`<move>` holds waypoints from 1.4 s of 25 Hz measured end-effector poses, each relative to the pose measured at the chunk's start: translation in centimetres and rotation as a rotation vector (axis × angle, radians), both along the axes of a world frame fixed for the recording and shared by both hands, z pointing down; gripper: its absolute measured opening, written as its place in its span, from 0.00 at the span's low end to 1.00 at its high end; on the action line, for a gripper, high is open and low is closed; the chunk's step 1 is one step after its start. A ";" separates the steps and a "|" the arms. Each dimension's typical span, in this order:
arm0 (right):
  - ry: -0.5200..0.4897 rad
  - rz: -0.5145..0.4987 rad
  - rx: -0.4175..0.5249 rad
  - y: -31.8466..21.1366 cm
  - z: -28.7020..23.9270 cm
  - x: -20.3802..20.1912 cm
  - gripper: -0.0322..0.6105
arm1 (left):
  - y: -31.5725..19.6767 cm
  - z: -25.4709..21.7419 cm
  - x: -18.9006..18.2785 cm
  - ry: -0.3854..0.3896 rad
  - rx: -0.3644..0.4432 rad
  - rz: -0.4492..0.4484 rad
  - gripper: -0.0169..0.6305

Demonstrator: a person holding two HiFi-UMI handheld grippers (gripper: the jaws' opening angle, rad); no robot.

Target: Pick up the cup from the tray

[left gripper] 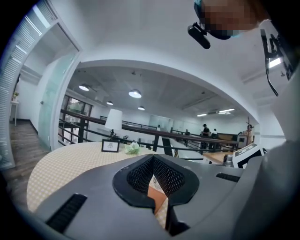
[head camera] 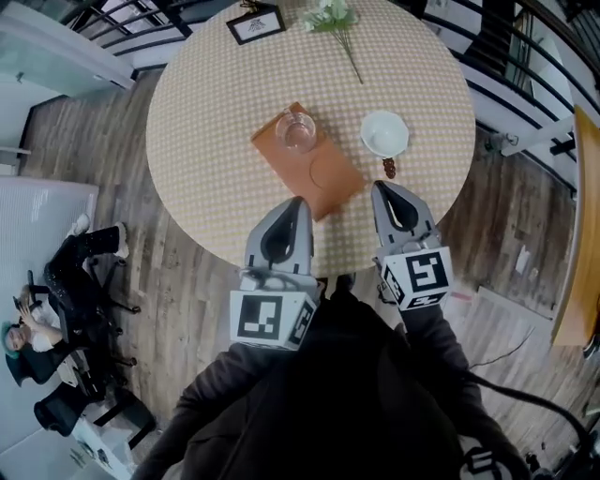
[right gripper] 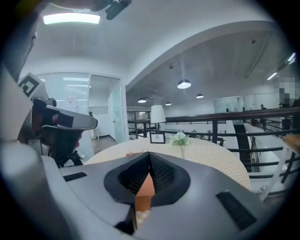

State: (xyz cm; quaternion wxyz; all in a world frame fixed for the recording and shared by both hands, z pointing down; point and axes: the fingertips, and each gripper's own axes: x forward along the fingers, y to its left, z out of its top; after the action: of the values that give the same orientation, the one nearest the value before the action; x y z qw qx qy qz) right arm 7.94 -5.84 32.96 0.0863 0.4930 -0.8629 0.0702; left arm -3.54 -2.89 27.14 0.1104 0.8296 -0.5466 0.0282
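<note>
While both grippers are closed on nothing, left gripper (head camera: 296, 202) and right gripper (head camera: 382, 187) with jaws tip to tip, we hold them over the near edge of the one round table (head camera: 206, 112). One orange tray (head camera: 328, 178) lies just past the tips. It carries one clear cup (head camera: 297, 130) at its far end, apart from both grippers. One white bowl (head camera: 384, 133) stands right of the tray, one small brown object (head camera: 388, 169) just before it. Far side: one picture frame (head camera: 256, 23), one flower sprig (head camera: 336, 19). Cup and bowl contents: can't tell.

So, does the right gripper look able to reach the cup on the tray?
Probably yes: nothing stands between the right gripper and the cup on the tray, though its jaws are shut.
</note>
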 end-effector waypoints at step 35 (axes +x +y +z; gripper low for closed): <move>0.037 -0.173 0.031 -1.4 -2.2 -8.6 0.07 | 0.7 -3.3 -5.9 0.026 0.080 -0.153 0.04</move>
State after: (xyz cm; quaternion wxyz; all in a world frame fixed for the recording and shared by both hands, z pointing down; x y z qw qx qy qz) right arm -0.66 -7.23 30.79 0.1005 0.4189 -0.9015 0.0402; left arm -9.44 -2.23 23.86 0.0862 0.7893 -0.6077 -0.0131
